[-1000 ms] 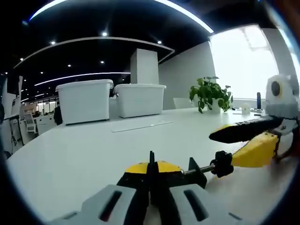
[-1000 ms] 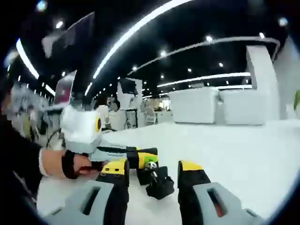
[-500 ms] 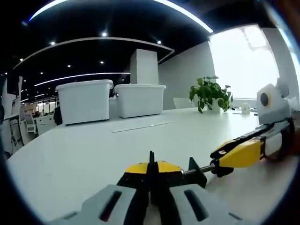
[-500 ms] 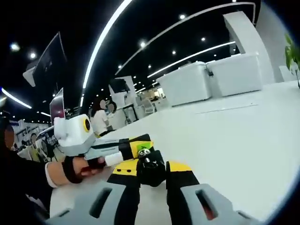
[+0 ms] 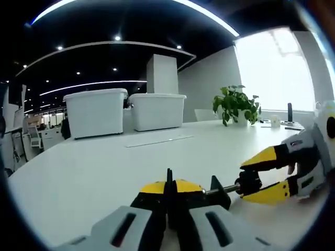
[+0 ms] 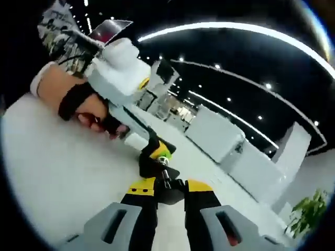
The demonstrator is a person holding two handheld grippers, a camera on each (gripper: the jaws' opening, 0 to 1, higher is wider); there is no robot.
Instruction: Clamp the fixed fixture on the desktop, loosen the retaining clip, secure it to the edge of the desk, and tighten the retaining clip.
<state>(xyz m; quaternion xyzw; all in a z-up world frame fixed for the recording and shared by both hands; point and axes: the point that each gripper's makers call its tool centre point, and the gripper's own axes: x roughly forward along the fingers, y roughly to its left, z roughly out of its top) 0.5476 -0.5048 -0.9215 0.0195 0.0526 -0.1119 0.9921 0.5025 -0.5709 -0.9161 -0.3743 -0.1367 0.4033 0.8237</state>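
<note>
Two grippers met at black clamp fixture (image 5: 214,191) on white desk (image 5: 78,172). Left gripper (image 5: 168,196) pressed together on fixture body. Fixture screw knob (image 5: 250,182) seated between right gripper (image 5: 264,175) tips, contact unclear; same knob (image 6: 170,188) framed by spread yellow-tipped jaws. No legible writing found.

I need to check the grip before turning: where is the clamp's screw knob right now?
In the left gripper view the knob sits right of centre on the white desk, between the right gripper jaws.
</note>
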